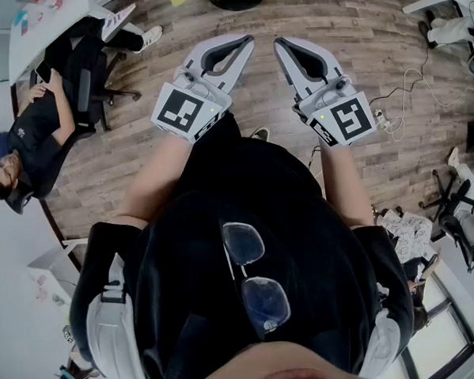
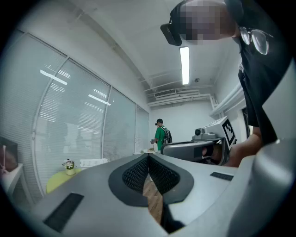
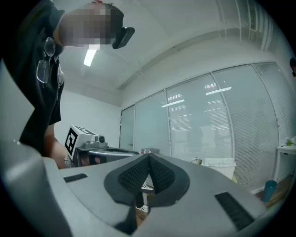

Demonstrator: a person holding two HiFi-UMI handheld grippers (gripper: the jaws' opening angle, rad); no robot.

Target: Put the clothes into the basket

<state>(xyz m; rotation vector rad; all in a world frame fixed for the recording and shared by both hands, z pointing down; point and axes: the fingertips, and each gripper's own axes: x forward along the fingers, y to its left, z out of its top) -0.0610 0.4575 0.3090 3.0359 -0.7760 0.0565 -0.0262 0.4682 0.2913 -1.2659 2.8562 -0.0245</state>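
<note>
In the head view a seated person is far left. The left gripper and right gripper sit side by side above the wood floor, each with its fingers clenched on nothing. Only the gripper views show the white basket, on a yellow-green worktop by the blinds, well apart from both.

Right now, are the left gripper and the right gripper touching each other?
Apart. The head view shows wood floor between the left gripper and the right gripper, even at their tips.
</note>
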